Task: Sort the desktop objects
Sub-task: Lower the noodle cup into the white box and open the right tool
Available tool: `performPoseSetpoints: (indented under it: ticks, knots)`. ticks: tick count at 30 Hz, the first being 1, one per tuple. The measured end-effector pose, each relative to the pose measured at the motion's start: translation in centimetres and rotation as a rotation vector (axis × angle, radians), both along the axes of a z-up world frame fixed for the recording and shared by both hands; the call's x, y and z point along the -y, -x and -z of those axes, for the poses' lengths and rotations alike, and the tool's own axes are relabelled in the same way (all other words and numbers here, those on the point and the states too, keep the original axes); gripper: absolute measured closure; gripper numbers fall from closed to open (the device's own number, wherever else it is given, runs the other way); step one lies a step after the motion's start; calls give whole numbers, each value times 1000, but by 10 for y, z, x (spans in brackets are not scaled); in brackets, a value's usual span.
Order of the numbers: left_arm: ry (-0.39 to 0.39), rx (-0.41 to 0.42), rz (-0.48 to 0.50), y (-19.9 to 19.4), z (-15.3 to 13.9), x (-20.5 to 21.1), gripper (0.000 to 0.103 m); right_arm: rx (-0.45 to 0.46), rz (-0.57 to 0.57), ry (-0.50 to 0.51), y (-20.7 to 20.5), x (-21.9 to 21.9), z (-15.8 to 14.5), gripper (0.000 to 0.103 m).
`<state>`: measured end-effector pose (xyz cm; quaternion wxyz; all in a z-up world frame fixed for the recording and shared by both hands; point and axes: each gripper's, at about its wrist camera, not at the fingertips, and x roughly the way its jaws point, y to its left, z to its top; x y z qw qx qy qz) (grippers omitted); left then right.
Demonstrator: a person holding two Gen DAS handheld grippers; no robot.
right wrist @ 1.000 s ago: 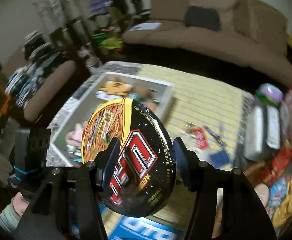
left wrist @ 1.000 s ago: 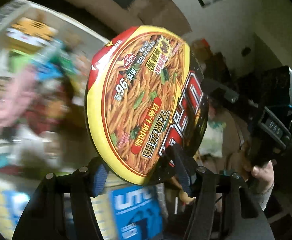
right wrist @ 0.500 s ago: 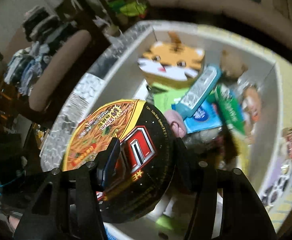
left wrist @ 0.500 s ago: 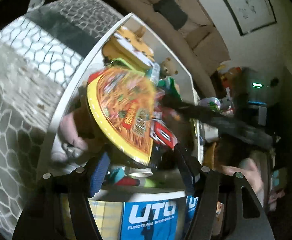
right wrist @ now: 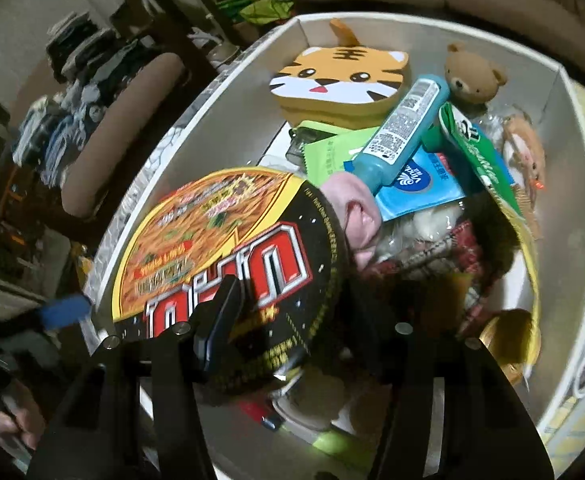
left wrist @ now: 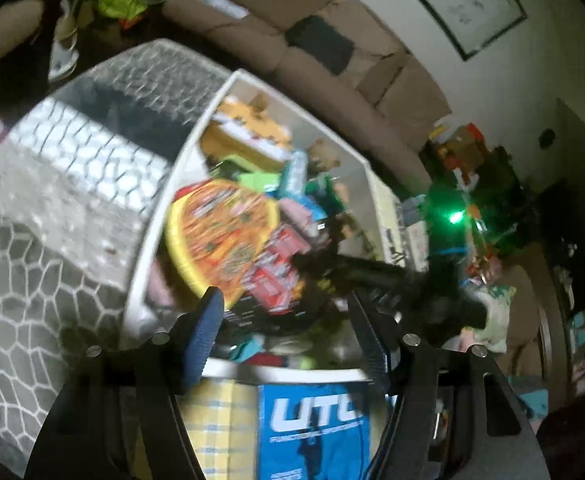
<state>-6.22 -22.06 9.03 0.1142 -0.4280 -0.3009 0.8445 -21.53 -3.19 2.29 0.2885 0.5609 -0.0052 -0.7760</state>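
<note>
A round instant-noodle bowl with a yellow and black lid is held tilted inside the white bin, above the heap of items. My right gripper is shut on its black side. In the left wrist view the bowl shows over the bin, with the right gripper's arm reaching in from the right. My left gripper is open and empty, just outside the bin's near wall. The left view is blurred.
The bin holds a tiger-face box, a teddy bear, a blue tube, a tissue pack and green packets. A blue UTO box lies on yellow cloth below the left gripper. A sofa stands behind.
The right gripper has carried the noodle bowl from above the table down into the bin. The left gripper has let go of the bowl and drawn back to the bin's near edge.
</note>
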Motion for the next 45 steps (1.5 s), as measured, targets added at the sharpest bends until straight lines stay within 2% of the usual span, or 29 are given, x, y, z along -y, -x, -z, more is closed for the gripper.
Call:
performPoseSetpoints:
  ticks: [3, 6, 13, 16, 18, 20, 26, 29, 30, 34, 36, 38, 40, 42, 45]
  knots:
    - [51, 22, 51, 15, -2, -16, 37, -34, -30, -39, -15, 3, -9, 51]
    - [82, 120, 61, 27, 28, -21, 40, -53, -31, -39, -29, 2, -13, 51]
    - [111, 62, 35, 26, 34, -21, 41, -115, -36, -74, -41, 6, -14, 51]
    - [82, 45, 12, 36, 39, -21, 43, -122, -3, -82, -24, 7, -14, 52]
    - [2, 54, -4, 47, 49, -15, 43, -108, 29, -46, -6, 4, -17, 52]
    - [-38, 58, -32, 55, 56, -12, 43, -103, 41, -32, 9, 4, -18, 52]
    - [-14, 76, -41, 66, 53, -16, 42, -103, 35, -102, 34, 23, -9, 52]
    - [-72, 74, -41, 50, 47, -6, 37, -87, 62, -45, 29, 9, -13, 52]
    - [-64, 70, -38, 44, 45, -5, 34, -88, 84, -36, 24, 0, -18, 52]
    - [-13, 69, 3, 24, 42, -9, 34, -113, 42, -64, -16, -19, -38, 52]
    - [58, 63, 33, 19, 38, -20, 28, -131, 22, -106, -35, -24, -43, 52]
    - [161, 58, 52, 15, 33, -34, 23, -133, -2, -110, -53, -27, -46, 49]
    - [232, 41, 62, 8, 27, -46, 14, -147, -9, -145, -65, -27, -46, 44]
    - [300, 32, 58, 3, 21, -54, 14, -164, -5, -176, -77, -27, -45, 42]
    - [395, 15, 50, -9, 8, -63, 8, -163, 10, -153, -93, -33, -48, 31]
